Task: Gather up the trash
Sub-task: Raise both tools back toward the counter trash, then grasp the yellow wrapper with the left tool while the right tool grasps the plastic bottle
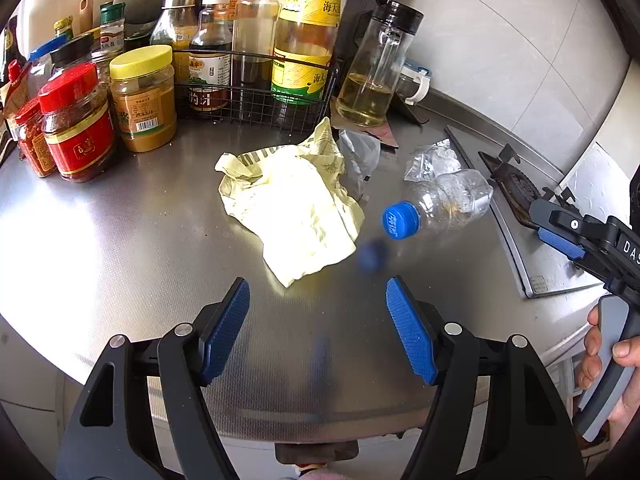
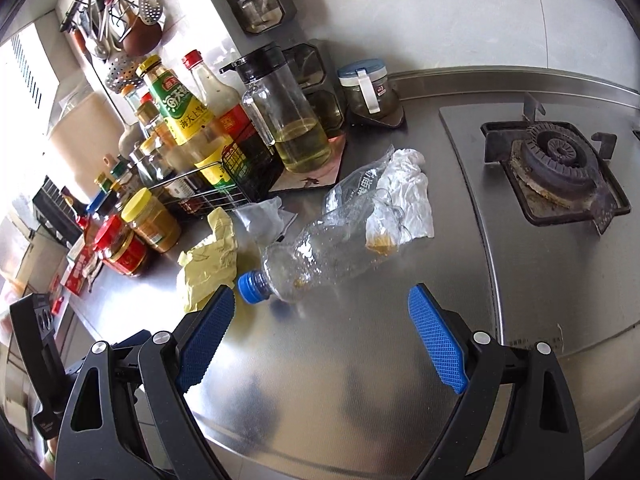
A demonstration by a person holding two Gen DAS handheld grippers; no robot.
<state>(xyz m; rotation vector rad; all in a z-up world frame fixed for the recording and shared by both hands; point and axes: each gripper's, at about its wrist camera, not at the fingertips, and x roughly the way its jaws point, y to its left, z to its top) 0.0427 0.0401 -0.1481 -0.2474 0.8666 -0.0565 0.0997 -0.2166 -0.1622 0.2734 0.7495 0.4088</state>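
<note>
Overall — one bottle, two open grippers.

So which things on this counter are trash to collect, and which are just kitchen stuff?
Trash:
crushed plastic bottle
yellow wrapper
clear plastic bag

Staying put:
yellow-lidded jar
oil pitcher
wire rack
burner

Crushed bottle, yellow wrapper on counter
</note>
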